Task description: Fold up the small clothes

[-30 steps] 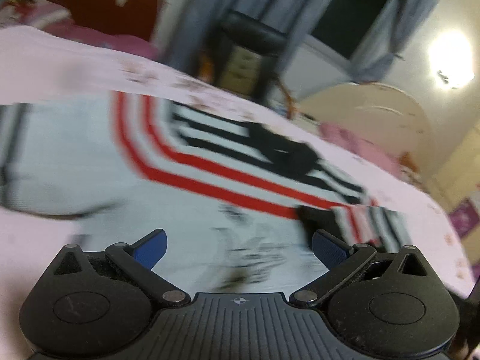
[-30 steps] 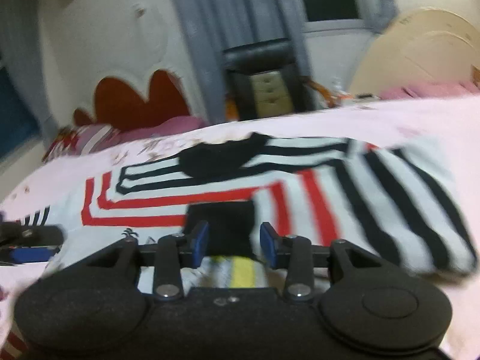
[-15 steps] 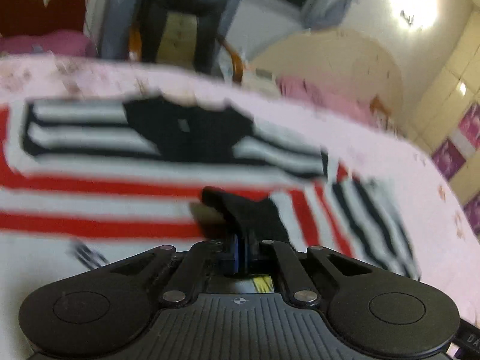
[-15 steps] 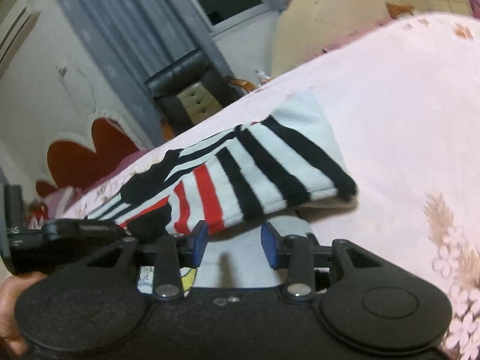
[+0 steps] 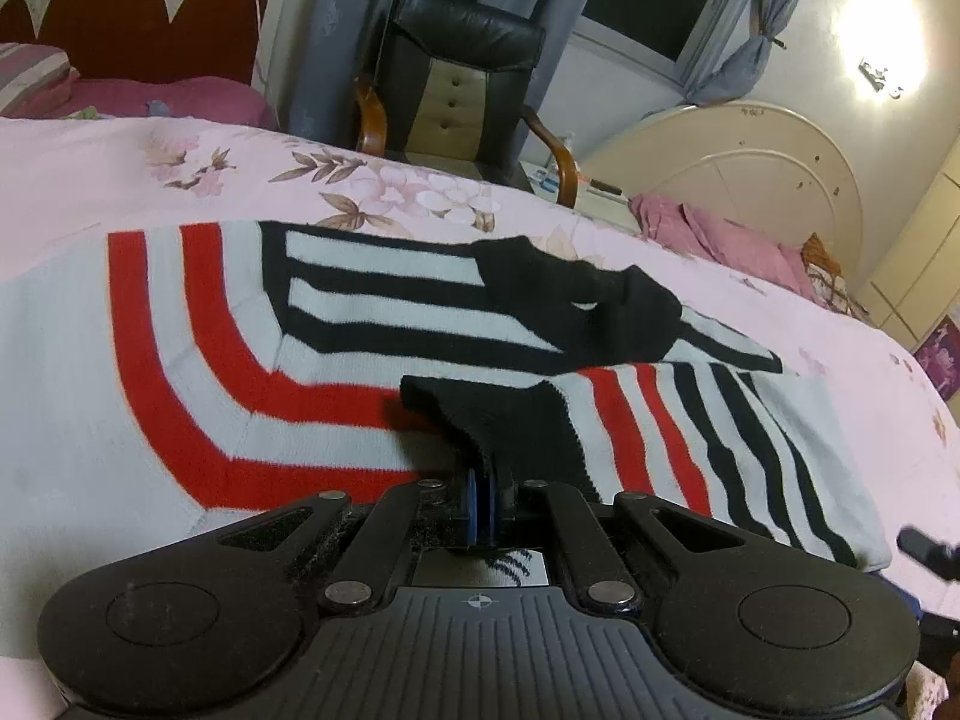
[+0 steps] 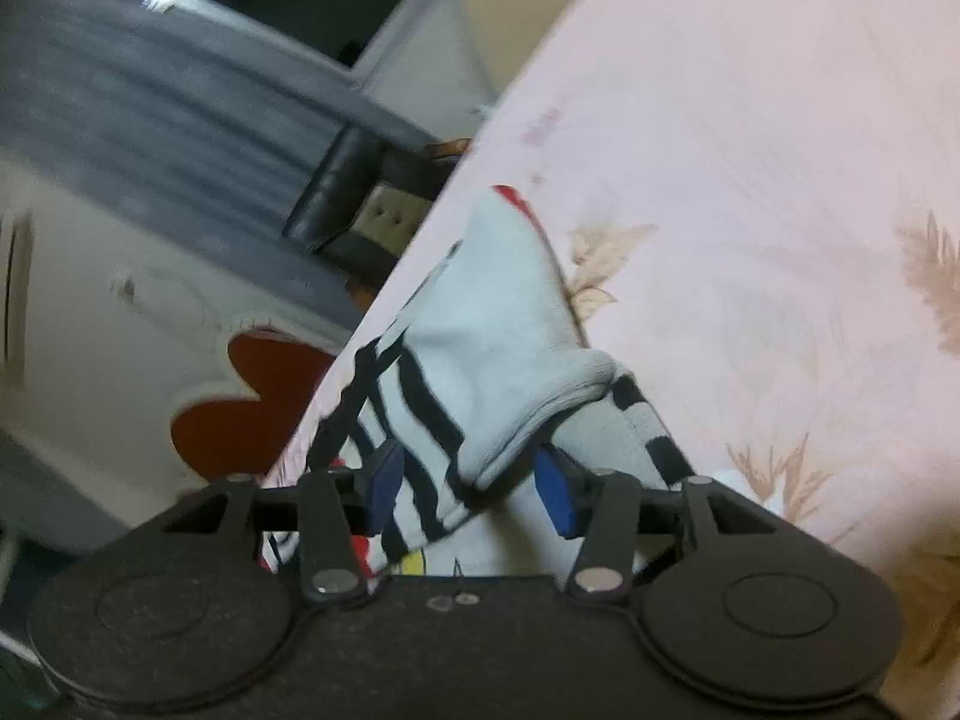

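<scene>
A small white sweater point(image 5: 180, 360) with red and black stripes lies spread on the pink floral bedspread point(image 5: 120, 168). Its black collar point(image 5: 576, 300) lies at the far middle. A sleeve is folded over the body, and my left gripper point(image 5: 480, 504) is shut on its black cuff point(image 5: 504, 420). In the right wrist view my right gripper point(image 6: 468, 480) is open, its blue pads point(image 6: 555, 495) on either side of a folded, striped edge of the sweater point(image 6: 480, 360), not clamped on it.
A black office chair point(image 5: 456, 78) stands beyond the bed's far side, before grey curtains. A red headboard point(image 5: 120, 18) and pink pillows are at the far left. A cream rounded board point(image 5: 750, 180) and pink cloth lie far right.
My left gripper went from open to shut on the black cuff and now holds steady. My right gripper let go of the cuff, swung right and tilted, and opened wider around the sweater's folded edge.
</scene>
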The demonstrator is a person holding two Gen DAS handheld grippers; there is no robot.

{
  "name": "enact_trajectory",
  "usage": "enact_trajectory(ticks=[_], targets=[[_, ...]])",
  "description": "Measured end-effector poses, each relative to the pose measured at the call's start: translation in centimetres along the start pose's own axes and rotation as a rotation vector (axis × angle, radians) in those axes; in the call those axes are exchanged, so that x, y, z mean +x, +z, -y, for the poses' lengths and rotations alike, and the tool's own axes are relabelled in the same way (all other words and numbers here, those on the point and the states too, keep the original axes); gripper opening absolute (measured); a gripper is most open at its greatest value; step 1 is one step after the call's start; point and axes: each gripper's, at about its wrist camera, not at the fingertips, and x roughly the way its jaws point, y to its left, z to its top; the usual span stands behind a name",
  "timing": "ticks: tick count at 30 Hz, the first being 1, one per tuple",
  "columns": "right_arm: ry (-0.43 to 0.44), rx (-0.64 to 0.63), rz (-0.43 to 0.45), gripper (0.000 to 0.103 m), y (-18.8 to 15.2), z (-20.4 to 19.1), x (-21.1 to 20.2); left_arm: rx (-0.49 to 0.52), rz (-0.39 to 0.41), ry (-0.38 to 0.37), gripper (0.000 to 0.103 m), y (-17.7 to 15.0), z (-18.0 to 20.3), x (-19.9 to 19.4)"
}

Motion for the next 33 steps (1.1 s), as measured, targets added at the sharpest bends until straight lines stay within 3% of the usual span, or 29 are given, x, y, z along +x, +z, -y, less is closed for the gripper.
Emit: enact_trajectory(ticks=[3,5,6,7,11,14,16,18,19,20,23,27,30,32,33], targets=[[-0.014,0.052,0.024,0.044,0.9,0.6,0.5,-0.004,0.005,-0.005,0.003,0.0,-0.1,0.2],[-0.022,0.075,0.032,0.036,1.4,1.1,0.8,0.000,0.004,-0.005,0.003,-0.1,-0.2,-0.2],[-0.038,0.071,0.034,0.013,1.5,1.2,1.1,0.004,0.005,-0.004,0.003,-0.1,-0.2,-0.6],[-0.080,0.051,0.025,0.008,1.6,1.2,1.3,0.007,0.015,-0.005,0.003,0.0,-0.2,-1.0],[-0.150,-0.081,0.020,0.008,1.1,-0.1,1.8,0.077,-0.016,0.038,0.003,-0.2,0.6,-0.4],[-0.166,-0.108,0.014,0.007,0.9,-0.4,2.1,0.086,-0.018,0.036,0.003,-0.3,0.5,-0.1],[-0.165,-0.124,-0.004,0.015,1.2,-0.7,1.7,0.087,-0.016,0.036,0.004,-0.2,0.3,-0.6],[-0.162,-0.168,-0.053,0.028,1.6,-1.3,0.8,0.098,0.015,0.101,0.027,-0.1,0.3,-1.9],[-0.153,-0.222,-0.054,0.036,1.5,-1.8,-0.2,0.130,0.064,0.158,0.063,-0.2,0.7,-3.0],[-0.142,-0.300,-0.021,0.037,1.4,-2.7,-1.3,0.160,0.125,0.167,0.072,-0.3,1.2,-4.1],[-0.154,-0.467,0.031,0.031,1.7,-4.7,-1.5,0.257,0.145,0.082,0.072,0.0,4.3,-4.3],[-0.173,-0.572,0.040,0.028,3.5,-6.3,3.0,0.359,0.111,0.003,0.072,-0.4,8.6,-1.0],[-0.170,-0.624,-0.008,0.027,4.8,-6.7,6.1,0.374,0.054,0.017,0.072,-0.6,9.2,1.7],[-0.237,-0.680,-0.048,0.019,5.5,-6.2,8.5,0.380,0.039,0.043,0.072,-1.2,8.4,3.1],[-0.292,-0.689,-0.060,0.008,6.0,-5.4,9.1,0.379,0.051,0.043,0.072,-1.4,8.5,3.1]])
